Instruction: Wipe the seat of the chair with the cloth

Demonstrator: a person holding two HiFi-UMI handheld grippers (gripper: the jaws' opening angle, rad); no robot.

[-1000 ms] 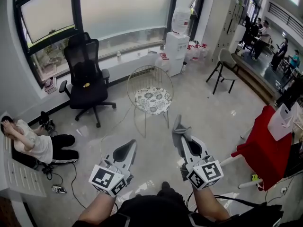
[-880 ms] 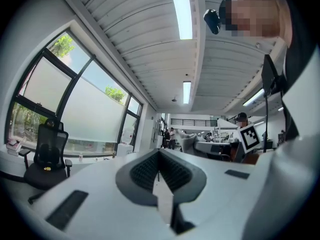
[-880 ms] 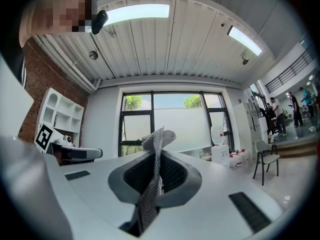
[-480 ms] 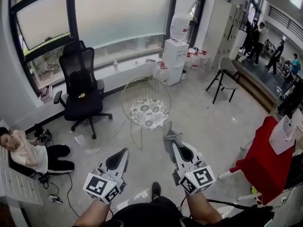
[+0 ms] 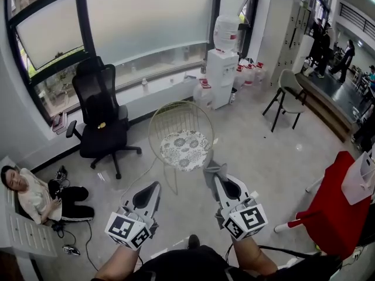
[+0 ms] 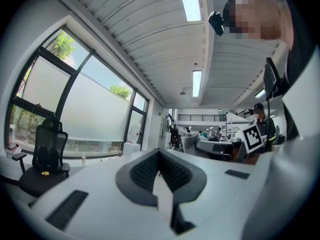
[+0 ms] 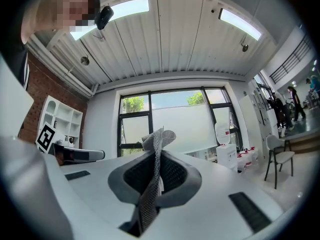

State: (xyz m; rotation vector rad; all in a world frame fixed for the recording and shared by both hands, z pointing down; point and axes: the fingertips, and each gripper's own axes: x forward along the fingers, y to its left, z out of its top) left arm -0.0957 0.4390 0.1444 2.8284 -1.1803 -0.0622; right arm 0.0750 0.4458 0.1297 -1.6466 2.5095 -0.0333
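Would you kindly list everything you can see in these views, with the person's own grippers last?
wire chair: one, gold, floral seat, centre floor
office chair: one, black, by the window
water dispenser: one, white, by the window
side chair: one, grey, far right
seated person: one, pale top, floor at left
red cover: one, red, right edge
cloth: one, grey, in the right gripper
left gripper: one, white, shut, empty
right gripper: one, white, shut on cloth

Waffle-textured matt cloth (image 7: 153, 146), wire-metal chair (image 5: 185, 149)

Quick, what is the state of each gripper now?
Left gripper: closed, holding nothing.
Right gripper: closed on the grey cloth.
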